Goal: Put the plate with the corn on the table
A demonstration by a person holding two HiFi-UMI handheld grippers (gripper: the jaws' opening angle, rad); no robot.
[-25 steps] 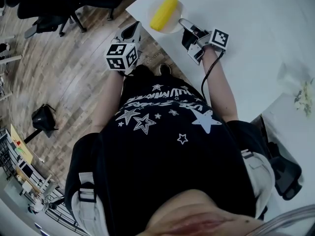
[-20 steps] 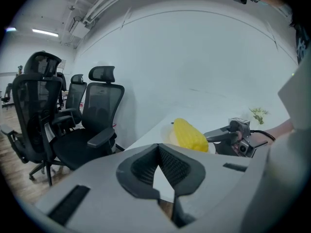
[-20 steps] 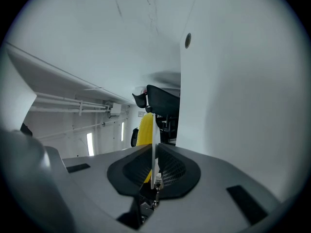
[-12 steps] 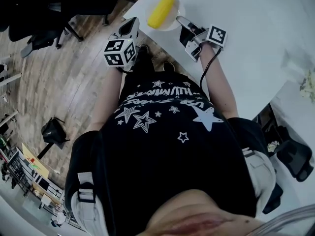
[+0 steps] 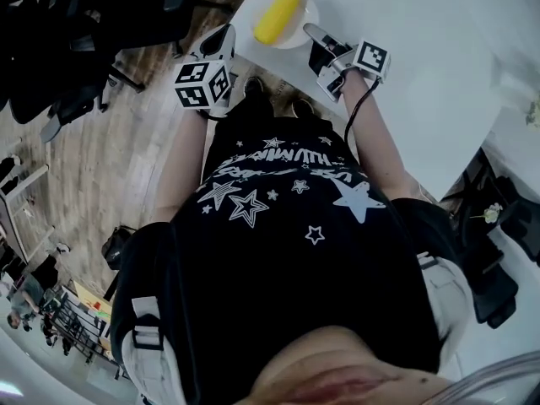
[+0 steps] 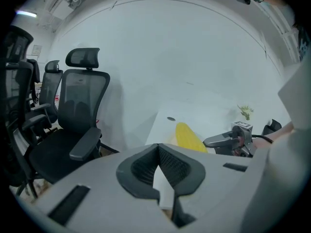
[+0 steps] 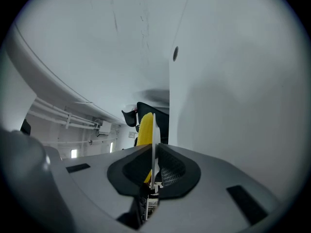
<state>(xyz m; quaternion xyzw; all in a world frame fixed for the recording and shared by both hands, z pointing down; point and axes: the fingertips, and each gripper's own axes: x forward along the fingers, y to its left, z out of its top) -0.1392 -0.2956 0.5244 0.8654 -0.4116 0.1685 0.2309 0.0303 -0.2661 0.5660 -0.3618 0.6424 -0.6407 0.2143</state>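
A yellow corn cob (image 5: 278, 15) lies on a pale round plate (image 5: 305, 10) at the corner of the white table (image 5: 422, 66). My right gripper (image 5: 310, 32) is shut on the plate's near rim. In the right gripper view the plate (image 7: 153, 130) runs edge-on between the jaws of that gripper (image 7: 153, 152), with the corn (image 7: 145, 126) beyond. Whether the plate rests on the table I cannot tell. My left gripper (image 5: 224, 37) hangs off the table's edge, left of the plate, shut on nothing (image 6: 158, 148). Its view shows the corn (image 6: 187, 137) and right gripper (image 6: 228, 141).
Black office chairs (image 6: 80, 110) stand on the wooden floor (image 5: 126, 142) left of the table. A round hole (image 6: 170, 119) is set in the tabletop beyond the plate. A small plant sprig (image 6: 245, 111) sits far back. A dark bag (image 5: 121, 247) lies on the floor.
The left gripper has come closer to the table's corner, beside the plate. The right gripper keeps its hold on the plate and has shifted only slightly.
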